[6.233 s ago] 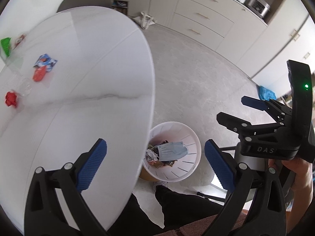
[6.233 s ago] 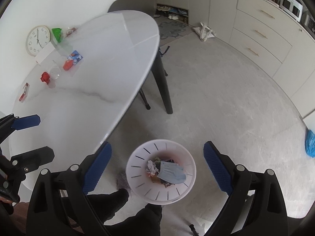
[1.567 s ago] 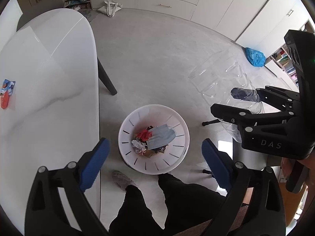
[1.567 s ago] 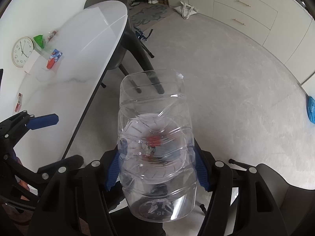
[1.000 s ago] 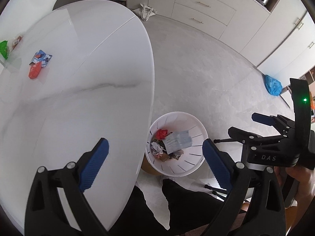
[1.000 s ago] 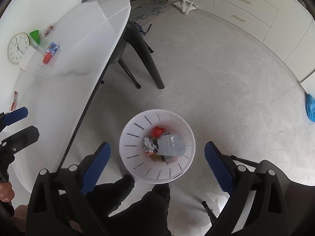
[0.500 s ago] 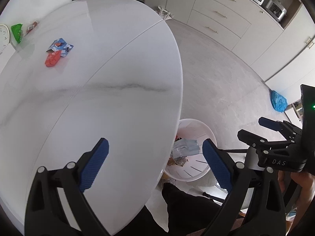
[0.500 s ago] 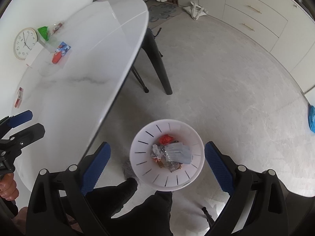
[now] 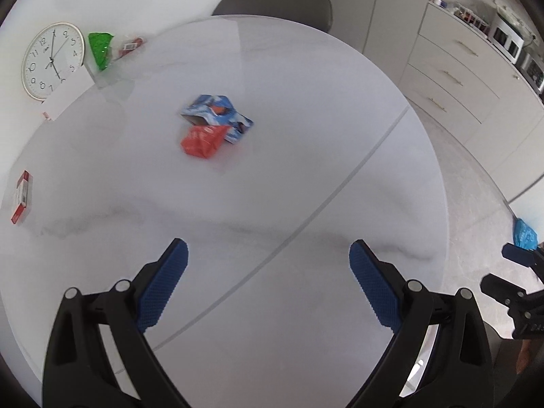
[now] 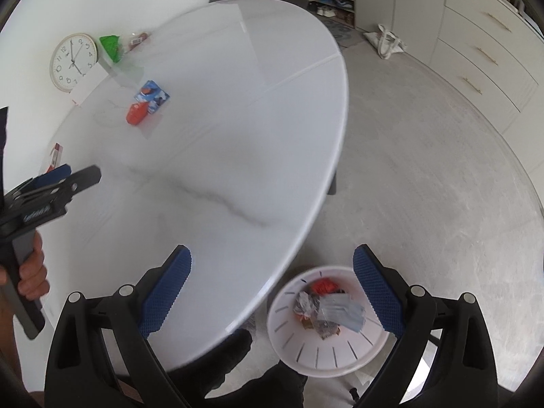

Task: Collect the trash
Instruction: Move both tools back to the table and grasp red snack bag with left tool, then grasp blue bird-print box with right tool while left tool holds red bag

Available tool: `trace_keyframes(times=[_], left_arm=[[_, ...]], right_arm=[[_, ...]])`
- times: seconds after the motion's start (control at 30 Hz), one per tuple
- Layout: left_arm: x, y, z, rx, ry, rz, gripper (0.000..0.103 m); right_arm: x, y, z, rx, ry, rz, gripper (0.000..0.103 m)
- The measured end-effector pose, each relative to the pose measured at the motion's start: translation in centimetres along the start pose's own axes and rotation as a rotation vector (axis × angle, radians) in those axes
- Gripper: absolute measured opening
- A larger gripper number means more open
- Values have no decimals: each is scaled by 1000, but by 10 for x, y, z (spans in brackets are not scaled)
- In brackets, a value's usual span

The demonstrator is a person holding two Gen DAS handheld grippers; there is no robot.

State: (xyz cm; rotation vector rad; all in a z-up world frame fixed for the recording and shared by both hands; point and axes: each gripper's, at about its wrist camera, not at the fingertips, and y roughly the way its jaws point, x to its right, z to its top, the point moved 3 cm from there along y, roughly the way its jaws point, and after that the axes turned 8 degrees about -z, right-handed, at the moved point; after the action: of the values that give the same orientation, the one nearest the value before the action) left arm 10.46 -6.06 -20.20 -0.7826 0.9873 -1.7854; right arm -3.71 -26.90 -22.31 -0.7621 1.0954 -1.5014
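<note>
bottle apparently binned, right claw [image 10: 272,272] emptied

The bench [image 9: 306,142] is glossy white marble-look; the bin [image 10: 340,357] is matt white plastic; the floor [image 10: 425,170] looks rough grey stone.

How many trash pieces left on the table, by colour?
Red: 2 - crumpled red wrapper, small red-and-white box
Blue: 1 - blue wrapper
Green: 1 - green wrapper
Total: 4, all on the white table.
</note>
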Motion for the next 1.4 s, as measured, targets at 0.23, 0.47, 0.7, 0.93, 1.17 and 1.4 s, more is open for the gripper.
trace_keyframes(times=[0.23, 0.47, 0.7, 0.93, 1.17, 1.4], left_arm=[[-68, 43, 50, 38, -57, 67, 92], [-93, 98, 79, -26, -22, 69, 92], [-99, 136, 98, -88, 32, 54, 92], [-92, 143, 99, -62, 38, 0, 72], [-90, 133, 92, -43, 62, -7, 47], [-107, 108, 79, -11, 1, -3, 45]], right_arm=[[-43, 24, 51, -8, -89, 24, 96], [-69, 46, 89, -22, -133, 40, 96], [-74, 67, 104, -60, -164, 33, 96], [-78, 79, 114, -76, -176, 32, 96], [-94, 79, 125, -54, -233, 55, 96], [-144, 87, 164, -6, -363, 104, 96]])
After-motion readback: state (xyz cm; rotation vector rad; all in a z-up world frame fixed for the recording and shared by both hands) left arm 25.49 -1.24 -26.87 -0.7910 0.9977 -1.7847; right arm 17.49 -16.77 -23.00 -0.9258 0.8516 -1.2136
